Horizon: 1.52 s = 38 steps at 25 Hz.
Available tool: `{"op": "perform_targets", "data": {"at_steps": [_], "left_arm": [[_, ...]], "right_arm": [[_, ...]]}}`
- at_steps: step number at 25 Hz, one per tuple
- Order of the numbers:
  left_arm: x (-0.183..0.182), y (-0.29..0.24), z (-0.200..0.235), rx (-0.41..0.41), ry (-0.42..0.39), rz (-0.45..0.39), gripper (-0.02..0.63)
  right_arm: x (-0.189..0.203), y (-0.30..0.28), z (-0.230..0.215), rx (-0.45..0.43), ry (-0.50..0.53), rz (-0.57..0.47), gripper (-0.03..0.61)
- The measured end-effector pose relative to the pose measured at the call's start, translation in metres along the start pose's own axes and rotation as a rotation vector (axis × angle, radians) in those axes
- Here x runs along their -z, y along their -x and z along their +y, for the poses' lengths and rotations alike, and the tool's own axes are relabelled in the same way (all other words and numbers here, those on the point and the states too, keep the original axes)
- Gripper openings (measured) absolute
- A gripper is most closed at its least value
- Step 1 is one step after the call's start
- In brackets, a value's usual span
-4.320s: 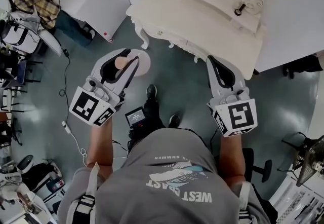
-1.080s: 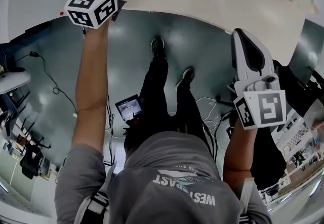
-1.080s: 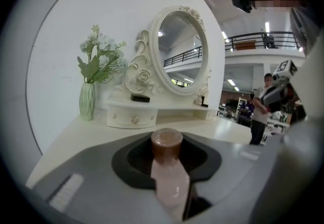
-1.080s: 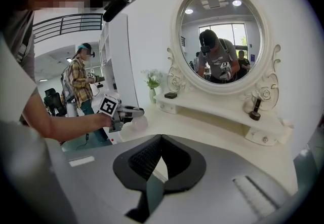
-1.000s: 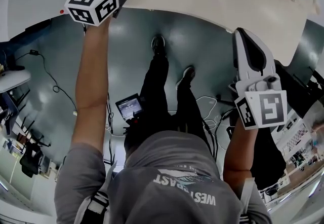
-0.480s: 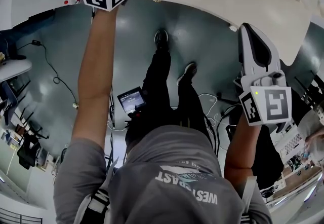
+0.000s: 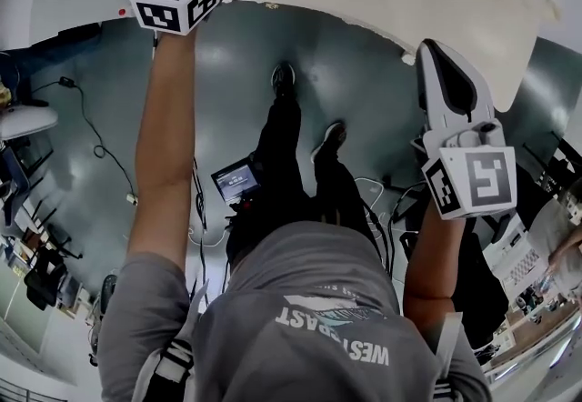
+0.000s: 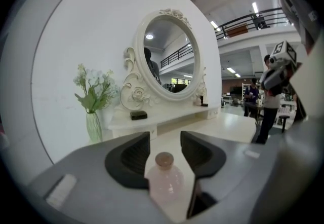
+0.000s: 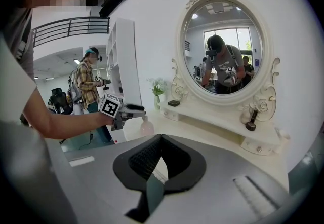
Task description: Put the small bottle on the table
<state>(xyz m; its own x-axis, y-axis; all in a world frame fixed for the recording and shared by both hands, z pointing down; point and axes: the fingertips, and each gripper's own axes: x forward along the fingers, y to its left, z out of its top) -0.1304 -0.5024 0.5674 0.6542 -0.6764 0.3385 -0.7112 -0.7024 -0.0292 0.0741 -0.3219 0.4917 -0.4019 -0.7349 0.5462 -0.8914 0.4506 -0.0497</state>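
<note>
left tongs [image 8: 164,137] opening off the small bottle [image 8: 164,182] on the table [image 8: 223,124]; right tongs [image 9: 161,139] clenched empty. seems light, slick, breakable: grip its belly.

Your left gripper [image 8: 164,139] hides the base of the small bottle [image 8: 164,177] between its opening jaws, at the lower centre of its own view. The head view's top edge cuts those jaws off.
</note>
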Motion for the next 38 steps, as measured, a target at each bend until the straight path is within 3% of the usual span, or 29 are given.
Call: {"op": "perform_targets", "data": {"at_steps": [9,14,19,27,31,35,38], "left_arm": [[-0.11,0.115,-0.029,-0.087,-0.08,-0.148,0.125],[-0.171,0.179,-0.078,-0.067,-0.112,-0.226,0.074],[-0.219,0.237,-0.138,-0.02,-0.163,-0.26,0.063],[-0.25,0.304,-0.232,0.026,-0.235,-0.235,0.063],[-0.26,0.335,-0.26,-0.007,-0.25,-0.236,0.063],[-0.278,0.367,-0.278,-0.048,-0.243,-0.304,0.063],[-0.274,0.384,-0.289,-0.079,-0.251,-0.279,0.063]], "right_arm": [[-0.051,0.063,0.024,-0.018,0.044,-0.098,0.002],[-0.08,0.104,0.038,-0.029,0.074,-0.16,0.002],[-0.102,0.157,0.052,-0.043,0.106,-0.215,0.002],[-0.124,0.237,0.065,-0.08,0.137,-0.306,0.002],[-0.125,0.273,0.073,-0.102,0.159,-0.322,0.0],[-0.124,0.305,0.084,-0.131,0.185,-0.343,0.0],[-0.122,0.325,0.091,-0.144,0.201,-0.358,0.0]]}}
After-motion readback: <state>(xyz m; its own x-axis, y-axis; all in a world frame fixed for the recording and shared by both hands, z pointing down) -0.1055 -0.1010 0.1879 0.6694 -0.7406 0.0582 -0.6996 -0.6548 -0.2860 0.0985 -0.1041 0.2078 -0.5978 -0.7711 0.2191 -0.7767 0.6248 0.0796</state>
